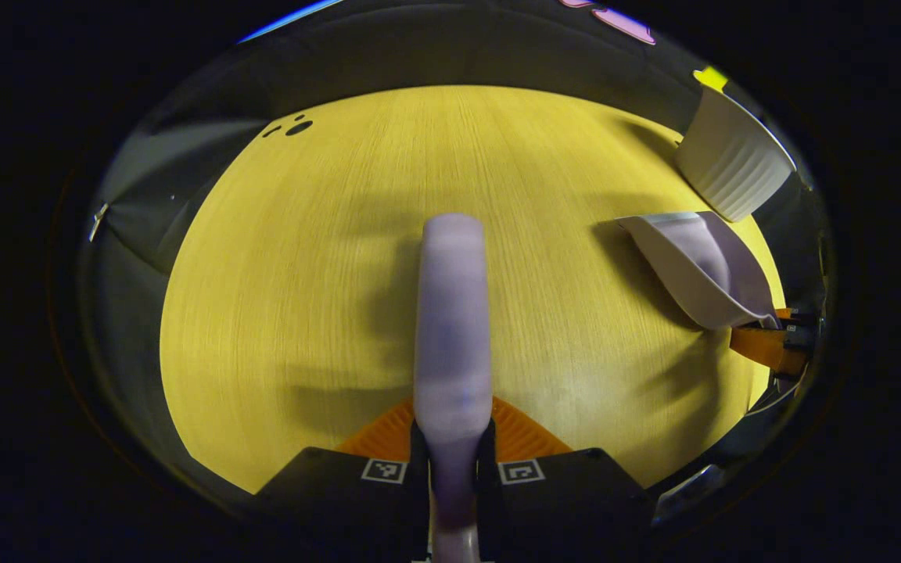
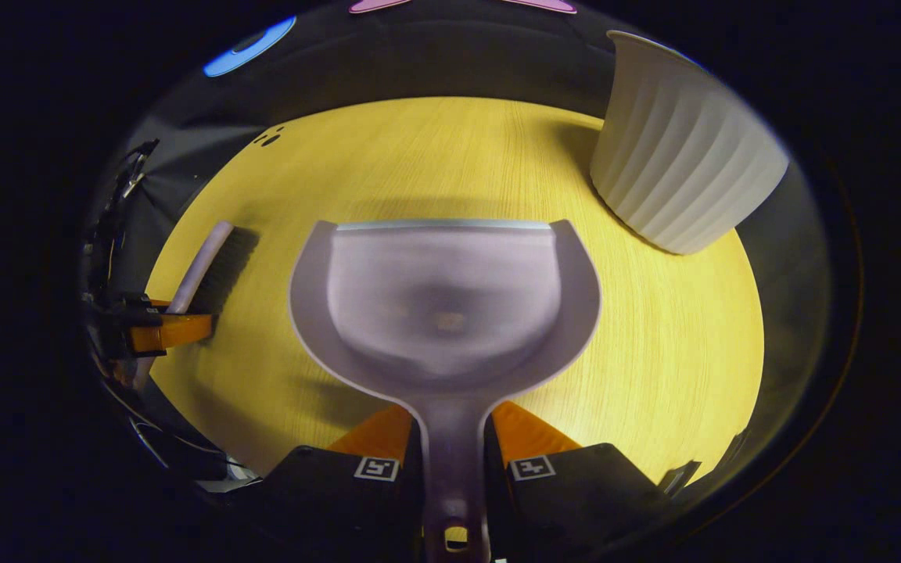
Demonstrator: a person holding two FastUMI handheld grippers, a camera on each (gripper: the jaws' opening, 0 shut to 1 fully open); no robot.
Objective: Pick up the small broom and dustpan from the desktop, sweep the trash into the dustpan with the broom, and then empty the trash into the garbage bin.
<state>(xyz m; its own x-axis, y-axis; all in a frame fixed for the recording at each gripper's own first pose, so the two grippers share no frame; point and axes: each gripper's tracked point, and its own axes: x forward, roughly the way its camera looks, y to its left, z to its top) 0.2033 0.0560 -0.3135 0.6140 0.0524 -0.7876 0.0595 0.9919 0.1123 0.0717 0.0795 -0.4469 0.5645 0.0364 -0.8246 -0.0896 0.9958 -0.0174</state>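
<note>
Trash: I see small dark bits [image 1: 288, 127] at the far left edge of the table [image 1: 278, 313], well apart from both tools; in the right gripper view they sit at the same far corner [image 2: 269, 139].
Broom: my left gripper [image 1: 453, 450] is clamped on the handle of the broom [image 1: 452, 313], both fingers pressing its sides. From the right gripper view the broom [image 2: 208, 266] shows its dark bristles pointing down toward the table at the left, and the left gripper [image 2: 155, 331] holds its lower end.
Dustpan: my right gripper [image 2: 454, 461] is clamped on the handle of the dustpan [image 2: 443, 297], whose pan looks close to level with the lip facing away. I judge a small speck lies in the pan, though it is too blurred to be sure. In the left gripper view the dustpan [image 1: 701, 266] hangs at the right with the right gripper [image 1: 767, 344] behind it.
Garbage bin: the white ribbed bin [image 2: 681, 148] stands at the far right of the table, near the dustpan's right side [image 1: 732, 156].
Step in hand: I judge both tools are gripped and the sweep is next.
How I'd do it: carry the dustpan left, set its lip flat beside the bits, then draw the bristles toward it in short strokes, keeping the pan level.
</note>
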